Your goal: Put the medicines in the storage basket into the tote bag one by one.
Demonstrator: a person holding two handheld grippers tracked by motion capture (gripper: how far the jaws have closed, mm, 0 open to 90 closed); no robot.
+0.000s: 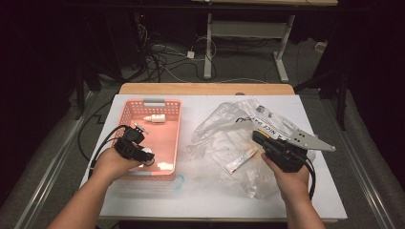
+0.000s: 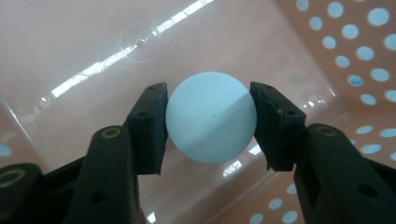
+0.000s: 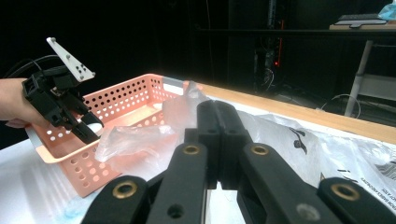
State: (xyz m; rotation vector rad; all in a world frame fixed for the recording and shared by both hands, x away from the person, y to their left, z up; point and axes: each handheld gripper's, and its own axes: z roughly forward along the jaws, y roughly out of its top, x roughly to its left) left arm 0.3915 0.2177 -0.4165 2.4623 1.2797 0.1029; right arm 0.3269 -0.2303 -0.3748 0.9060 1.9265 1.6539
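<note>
A pale white ball (image 2: 211,112) sits between the two black pads of my left gripper (image 2: 209,125), which touch it on both sides just above the floor of the pink perforated basket (image 2: 84,42). In the high view that left gripper (image 1: 144,155) reaches down into the near part of the basket (image 1: 154,102). My right gripper (image 3: 217,114) is shut with nothing between its jaws. It hovers over a crumpled clear plastic bag (image 1: 224,131) at the table's right, where the right gripper (image 1: 258,138) points left.
A small white bottle (image 1: 155,118) lies at the basket's far end and a white piece (image 1: 165,166) at its near right corner. A thin white packet (image 1: 241,159) rests on the bag. The white table top (image 1: 210,200) has bare room at the front.
</note>
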